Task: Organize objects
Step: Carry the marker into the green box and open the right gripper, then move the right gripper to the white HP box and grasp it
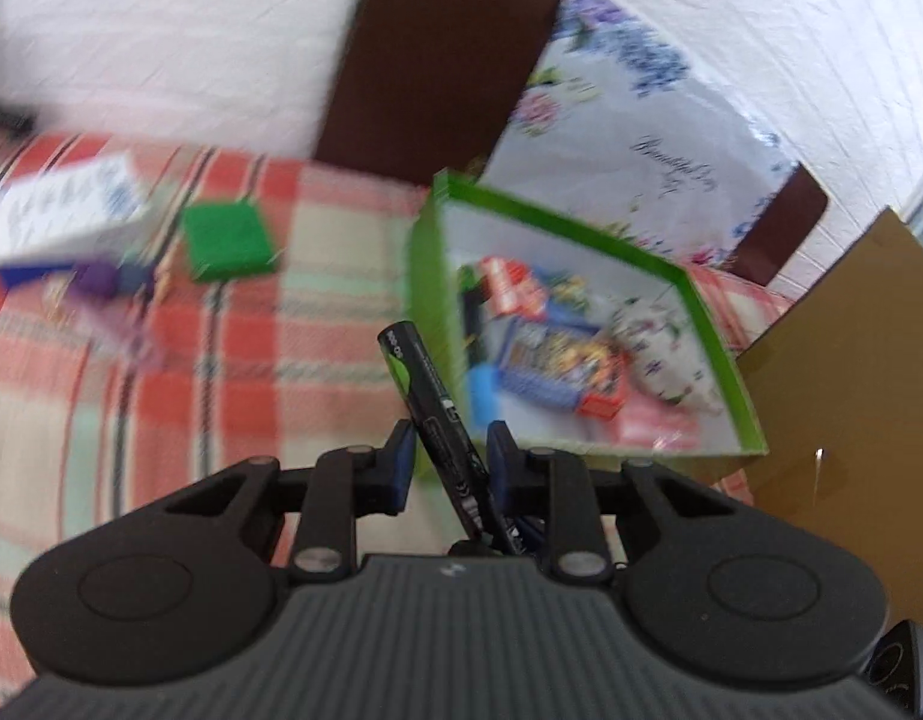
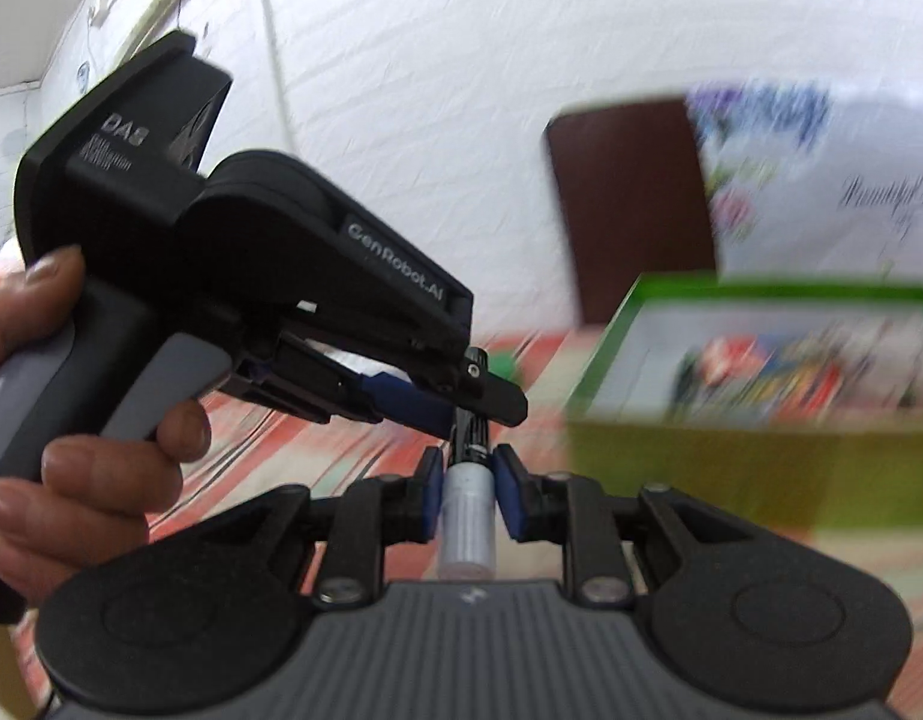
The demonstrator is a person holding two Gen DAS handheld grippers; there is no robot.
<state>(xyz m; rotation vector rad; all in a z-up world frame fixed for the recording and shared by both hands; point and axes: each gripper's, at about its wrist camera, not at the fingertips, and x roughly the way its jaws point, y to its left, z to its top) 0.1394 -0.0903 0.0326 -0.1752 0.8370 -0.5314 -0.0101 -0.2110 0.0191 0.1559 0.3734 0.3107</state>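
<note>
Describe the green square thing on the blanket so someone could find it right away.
On the red plaid blanket, look left of the green-rimmed box toward the white-and-blue carton. The flat green square lies just right of that carton, the only solid green, unprinted item there.

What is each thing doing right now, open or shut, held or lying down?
Left claw: shut on black pen.
Black pen: held tilted, near the green box.
Right claw: shut on the pen's silver end.
Green box: open, holding packets.
Green block: lying on the checked cloth.
</note>
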